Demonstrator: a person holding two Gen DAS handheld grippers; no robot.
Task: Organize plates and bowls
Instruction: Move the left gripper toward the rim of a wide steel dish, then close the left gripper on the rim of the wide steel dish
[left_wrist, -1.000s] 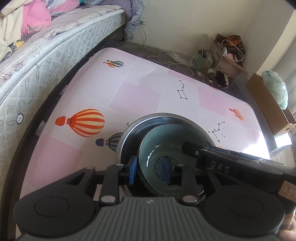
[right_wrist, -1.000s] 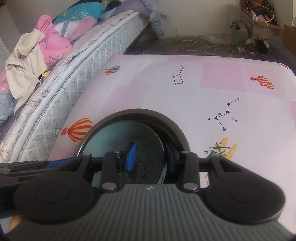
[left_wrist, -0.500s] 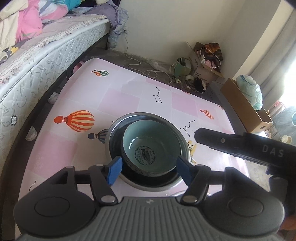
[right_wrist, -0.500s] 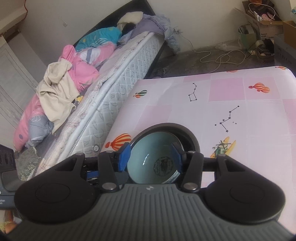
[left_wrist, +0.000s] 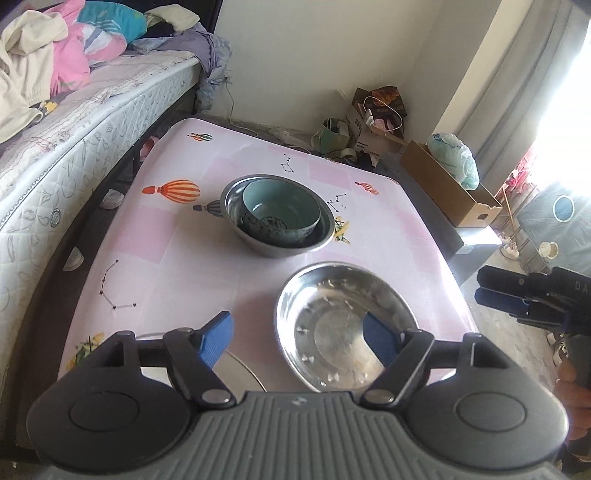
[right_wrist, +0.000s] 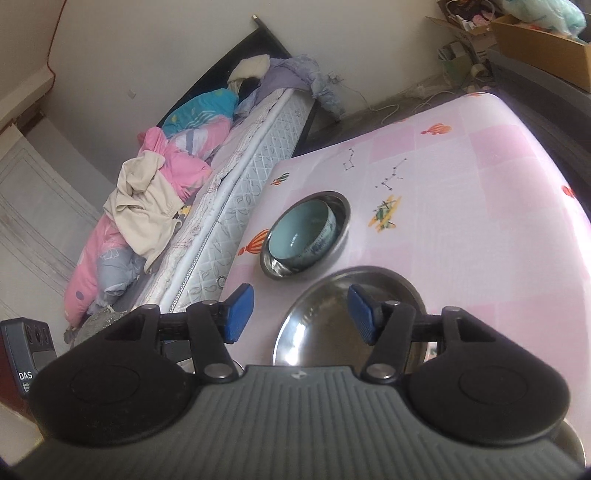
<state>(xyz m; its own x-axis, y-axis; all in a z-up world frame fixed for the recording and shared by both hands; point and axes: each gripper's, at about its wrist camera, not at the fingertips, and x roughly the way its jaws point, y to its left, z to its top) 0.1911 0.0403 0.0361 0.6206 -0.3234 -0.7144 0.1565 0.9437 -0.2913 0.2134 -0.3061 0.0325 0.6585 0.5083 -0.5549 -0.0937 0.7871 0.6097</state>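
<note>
Both the left gripper (left_wrist: 297, 338) and right gripper (right_wrist: 298, 314) have just opened, jaws apart, empty. Risk: the teal bowl (left_wrist: 280, 218) sits tilted in the steel bowl (left_wrist: 325, 236); a knock could tip it.

Pink table (left_wrist: 192, 236) bears two steel bowls (left_wrist: 273, 243) (left_wrist: 343, 325).
</note>
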